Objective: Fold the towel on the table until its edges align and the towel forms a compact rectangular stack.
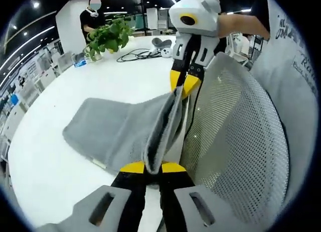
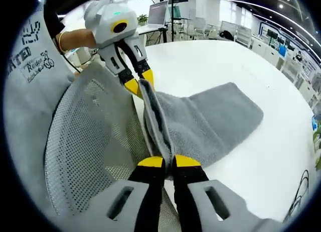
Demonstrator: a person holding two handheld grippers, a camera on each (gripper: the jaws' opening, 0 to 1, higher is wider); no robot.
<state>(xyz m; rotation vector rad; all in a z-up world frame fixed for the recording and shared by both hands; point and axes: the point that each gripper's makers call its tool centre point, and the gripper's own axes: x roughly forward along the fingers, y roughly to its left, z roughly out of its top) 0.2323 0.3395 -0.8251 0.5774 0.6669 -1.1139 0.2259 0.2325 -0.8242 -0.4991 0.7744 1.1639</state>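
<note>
Fingers of both grippers are pinched closed on the near edge of the grey towel (image 1: 118, 134), one at each corner: left gripper (image 1: 153, 167) on one end, right gripper (image 2: 168, 161) on the other, with the edge stretched taut between them. The towel's near edge is lifted off the white tabletop (image 1: 45, 156); the rest of the cloth lies on the tabletop beyond the lifted edge. A mesh chair back (image 1: 235, 141) sits right beside the lifted edge, off the tabletop.

To do the fold well, both corners should likely be carried together, level, over to the towel's far edge, with the taut line kept so no sag or skew forms; release only once the edges meet. Snagging on the chair back is a risk.

Left gripper view only: a potted plant (image 1: 108, 37), cables (image 1: 138, 54) and a person standing, all beyond the towel's far edge. Right gripper view only: rows of office desks (image 2: 281, 48) far past the towel, and a cable (image 2: 301, 184) near the tabletop rim.
</note>
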